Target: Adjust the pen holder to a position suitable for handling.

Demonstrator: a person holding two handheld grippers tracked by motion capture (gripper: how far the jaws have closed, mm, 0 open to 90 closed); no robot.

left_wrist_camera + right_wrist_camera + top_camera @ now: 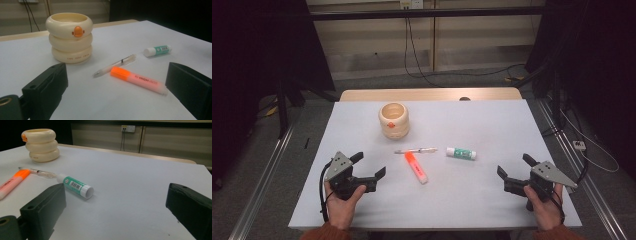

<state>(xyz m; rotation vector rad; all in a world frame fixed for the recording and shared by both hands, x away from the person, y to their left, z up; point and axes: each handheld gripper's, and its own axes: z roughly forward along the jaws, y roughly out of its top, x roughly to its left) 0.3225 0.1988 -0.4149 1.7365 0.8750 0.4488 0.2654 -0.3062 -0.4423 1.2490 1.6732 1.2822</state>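
Between both gaping, empty tongs lie highlighter (pixel 417 168), pen (pixel 416 150) and glue stick (pixel 461 153).

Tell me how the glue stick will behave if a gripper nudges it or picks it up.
The glue stick lies on its side and looks round, so a nudge across its length would probably roll it over the smooth white table. Its plastic body looks stiff, small and likely light. The glossy label may make it a bit slippery, so gripping across the middle seems safest.
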